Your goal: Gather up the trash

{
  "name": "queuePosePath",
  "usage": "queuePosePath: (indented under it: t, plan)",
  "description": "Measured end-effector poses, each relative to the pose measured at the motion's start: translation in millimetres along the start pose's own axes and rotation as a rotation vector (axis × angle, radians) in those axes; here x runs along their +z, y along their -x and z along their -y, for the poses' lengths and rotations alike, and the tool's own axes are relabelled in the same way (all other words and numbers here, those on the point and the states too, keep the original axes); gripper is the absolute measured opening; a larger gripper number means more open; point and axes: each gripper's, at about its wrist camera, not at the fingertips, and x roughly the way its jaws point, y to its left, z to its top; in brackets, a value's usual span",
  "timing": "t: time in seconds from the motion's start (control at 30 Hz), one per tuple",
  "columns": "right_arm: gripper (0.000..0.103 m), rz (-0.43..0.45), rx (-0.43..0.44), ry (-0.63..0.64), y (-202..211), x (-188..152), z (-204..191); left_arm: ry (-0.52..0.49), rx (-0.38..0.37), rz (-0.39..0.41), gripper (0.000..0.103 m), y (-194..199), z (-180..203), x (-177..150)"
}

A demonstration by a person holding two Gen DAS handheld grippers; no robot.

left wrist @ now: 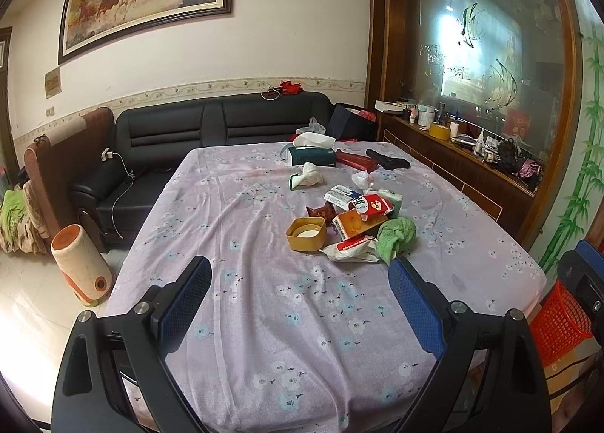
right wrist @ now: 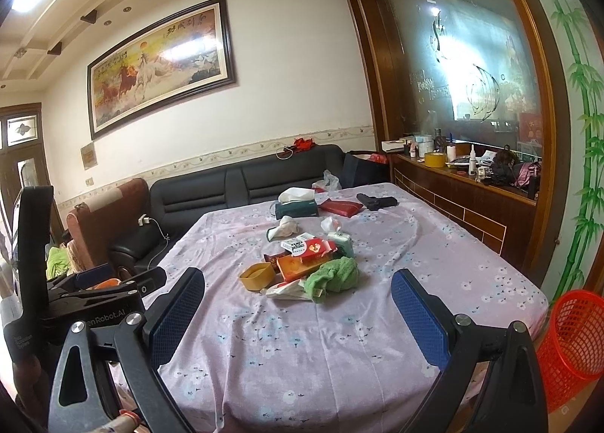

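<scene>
A pile of trash lies mid-table on the lilac floral cloth (left wrist: 264, 301): a yellow square tub (left wrist: 306, 233), an orange box (left wrist: 353, 224), red-and-white wrappers (left wrist: 372, 204), a white wrapper (left wrist: 351, 250) and a crumpled green cloth (left wrist: 396, 234). The same pile shows in the right wrist view, with the tub (right wrist: 258, 275) and green cloth (right wrist: 334, 276). My left gripper (left wrist: 300, 289) is open and empty, short of the pile. My right gripper (right wrist: 298, 299) is open and empty, also short of it. A red mesh basket (right wrist: 573, 350) stands at the table's right.
Farther back on the table lie a green tissue box (left wrist: 311, 155), a crumpled white tissue (left wrist: 307, 174), a red pouch (left wrist: 356, 161) and a black object (left wrist: 389, 161). A black sofa (left wrist: 188, 138) stands behind. A cluttered wooden counter (left wrist: 472, 153) runs along the right. A white-orange heater (left wrist: 81, 267) stands on the floor, left.
</scene>
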Motion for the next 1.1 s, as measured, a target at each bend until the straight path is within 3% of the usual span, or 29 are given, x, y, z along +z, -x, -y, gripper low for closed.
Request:
queuePosePath:
  t: [0.5,0.6,0.77,1.1]
  plan:
    - [0.101,-0.004,-0.007,-0.005,-11,8,4,0.036,-0.023,0.003,0.094,-12,-5,11]
    - [0.101,-0.014,-0.013,0.009,-18,10,4,0.012,-0.012,-0.039,0.094,-27,-7,18]
    - [0.101,-0.041,-0.010,0.012,-37,14,8,0.029,-0.061,-0.089,0.094,-55,-16,25]
    - [0.100,-0.129,0.035,-0.061,-103,15,32,0.069,-0.156,-0.238,0.094,-157,-24,31]
